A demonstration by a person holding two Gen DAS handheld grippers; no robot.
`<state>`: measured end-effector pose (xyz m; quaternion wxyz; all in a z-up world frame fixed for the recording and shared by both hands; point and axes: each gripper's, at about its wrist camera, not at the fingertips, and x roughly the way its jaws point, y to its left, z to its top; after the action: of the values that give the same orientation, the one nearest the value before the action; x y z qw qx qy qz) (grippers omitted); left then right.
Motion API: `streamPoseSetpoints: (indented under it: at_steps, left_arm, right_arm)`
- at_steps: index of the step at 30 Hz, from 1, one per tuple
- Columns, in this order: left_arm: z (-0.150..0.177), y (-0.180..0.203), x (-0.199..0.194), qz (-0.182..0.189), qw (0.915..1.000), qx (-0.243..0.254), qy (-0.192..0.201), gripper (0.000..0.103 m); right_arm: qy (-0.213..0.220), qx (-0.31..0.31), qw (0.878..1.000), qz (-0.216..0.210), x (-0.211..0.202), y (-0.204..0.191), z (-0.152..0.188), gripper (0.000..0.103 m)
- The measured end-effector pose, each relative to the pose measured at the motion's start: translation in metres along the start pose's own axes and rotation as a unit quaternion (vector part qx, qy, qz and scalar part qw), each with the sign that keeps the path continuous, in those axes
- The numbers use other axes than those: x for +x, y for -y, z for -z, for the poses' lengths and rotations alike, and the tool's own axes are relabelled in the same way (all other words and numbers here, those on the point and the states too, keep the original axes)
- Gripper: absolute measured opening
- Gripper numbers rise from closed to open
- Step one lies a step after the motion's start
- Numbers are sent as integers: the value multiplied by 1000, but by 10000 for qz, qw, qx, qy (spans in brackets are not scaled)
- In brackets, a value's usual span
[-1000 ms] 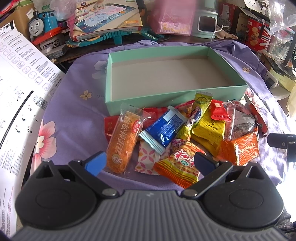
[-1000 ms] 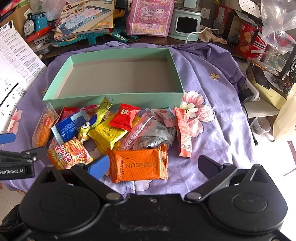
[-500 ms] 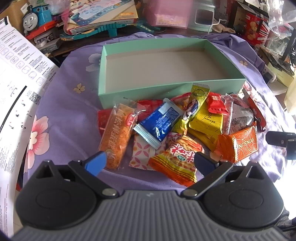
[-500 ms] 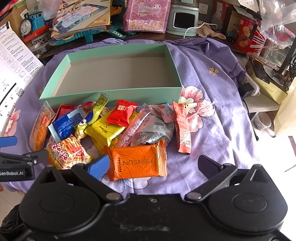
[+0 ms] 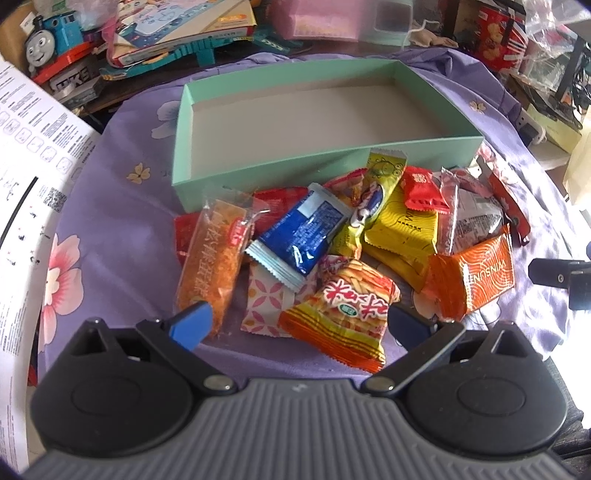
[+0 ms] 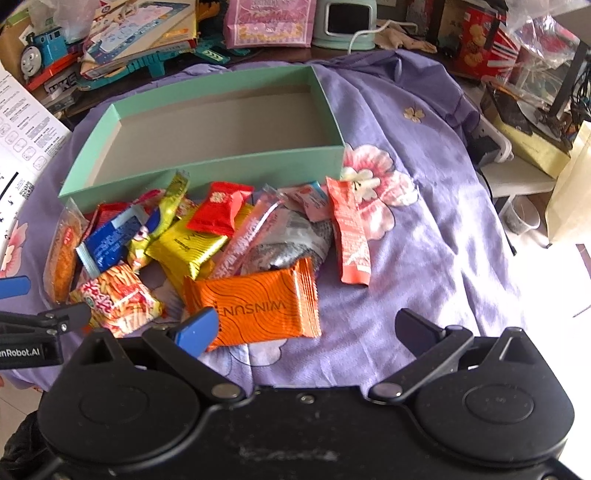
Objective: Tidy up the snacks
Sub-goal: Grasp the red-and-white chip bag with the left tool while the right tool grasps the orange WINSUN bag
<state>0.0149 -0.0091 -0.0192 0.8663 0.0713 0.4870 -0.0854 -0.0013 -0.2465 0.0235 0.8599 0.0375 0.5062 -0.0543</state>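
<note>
Purple floral cloth (image 6: pixel 424 236) amid toy clutter, snack pile (image 5: pixel 343 243) before mint box (image 5: pixel 295 170); both tongs (image 5: pixel 295 321) (image 6: pixel 306 328) wide apart, empty.

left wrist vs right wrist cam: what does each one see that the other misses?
Only the left wrist view: the pink patterned packet under the blue packet, and more of the white instruction sheet.

Only the right wrist view: the cup beside the table, and the purple cloth's bare right half.

Both: the empty green box, the orange packet, the toy train, and both grippers, left and right, open over the pile.
</note>
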Motion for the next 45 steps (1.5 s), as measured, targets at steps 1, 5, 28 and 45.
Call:
streamPoseSetpoints:
  at_steps: [1,5,28,45]
  left_arm:
    - [-1,2,2,-6,10000,39,5,103]
    - [-9,9,11,11,9999,142,25,103]
    - [6,21,41,845,9947,172,-562,59]
    - [3,5,44,933,9946,-42,-456,70]
  right_arm:
    - [-38,53,10000,-31,2,2,0,103]
    - [-161,306,9992,-197,9,11,-2,103]
    - [-864,1041,9869,-882,46,15,-1,103]
    - [-873,1512,9830,-564,80,5,-8,82]
